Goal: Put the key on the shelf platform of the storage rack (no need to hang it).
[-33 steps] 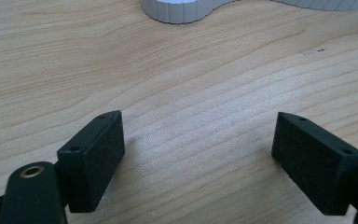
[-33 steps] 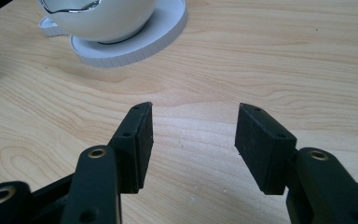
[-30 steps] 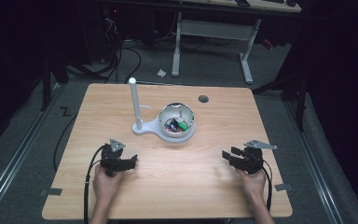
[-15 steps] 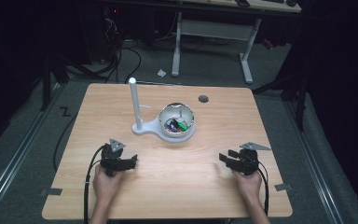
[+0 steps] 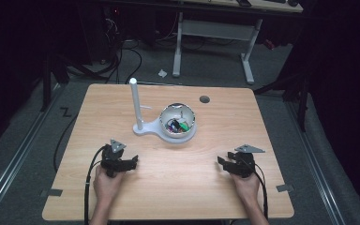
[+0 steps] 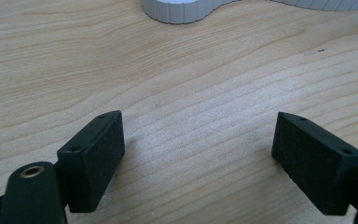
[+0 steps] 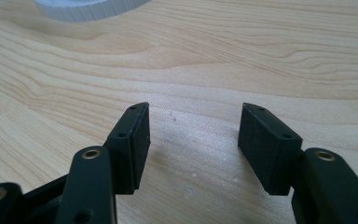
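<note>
Both grippers low over bare table, bowl stand out ahead.

High view: we see the left gripper (image 5: 132, 162) and right gripper (image 5: 221, 162) held near the table (image 5: 215, 126) front edge, well apart; the white stand (image 5: 146, 127) with its upright post and the bowl (image 5: 178, 121) of small coloured items sits between and beyond them.
Left gripper view: our jaws stand wide, nothing between, stand base (image 6: 182, 9) ahead.
Right gripper view: jaws apart and empty, just been opening; white bowl rim (image 7: 93, 8) at top.
</note>
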### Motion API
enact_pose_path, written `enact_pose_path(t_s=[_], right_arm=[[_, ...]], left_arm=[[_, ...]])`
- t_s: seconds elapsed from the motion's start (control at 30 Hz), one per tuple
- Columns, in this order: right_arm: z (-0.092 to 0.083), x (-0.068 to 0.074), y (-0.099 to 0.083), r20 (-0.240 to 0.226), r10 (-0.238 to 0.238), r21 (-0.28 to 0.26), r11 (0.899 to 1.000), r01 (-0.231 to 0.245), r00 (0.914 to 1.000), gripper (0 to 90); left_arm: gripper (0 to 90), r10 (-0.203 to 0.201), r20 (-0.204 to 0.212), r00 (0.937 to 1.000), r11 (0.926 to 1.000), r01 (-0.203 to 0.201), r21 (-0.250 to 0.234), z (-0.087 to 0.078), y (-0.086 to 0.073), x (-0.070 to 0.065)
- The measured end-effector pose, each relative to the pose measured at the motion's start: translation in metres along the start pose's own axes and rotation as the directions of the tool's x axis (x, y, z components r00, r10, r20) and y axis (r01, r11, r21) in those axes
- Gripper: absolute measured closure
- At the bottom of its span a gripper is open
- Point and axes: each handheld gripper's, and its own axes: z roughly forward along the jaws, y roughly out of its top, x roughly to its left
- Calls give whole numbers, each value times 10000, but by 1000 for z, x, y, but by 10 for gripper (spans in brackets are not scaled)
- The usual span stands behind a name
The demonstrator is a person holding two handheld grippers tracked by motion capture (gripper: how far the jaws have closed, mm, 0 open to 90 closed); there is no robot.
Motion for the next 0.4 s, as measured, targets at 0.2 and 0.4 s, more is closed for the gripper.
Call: enact_pose_path(t_s=[0.2, 0.4], right_arm=[[4, 16, 0, 749, -1364, 306, 9905, 1344, 9878, 407], [4, 15, 1, 669, -1261, 341, 9917, 1240, 9898, 396]], left_arm=[[174, -18, -14, 10000, 10000, 18, 20, 0, 0, 0], [174, -55, -35, 10000, 10000, 55, 9, 0, 0, 0]])
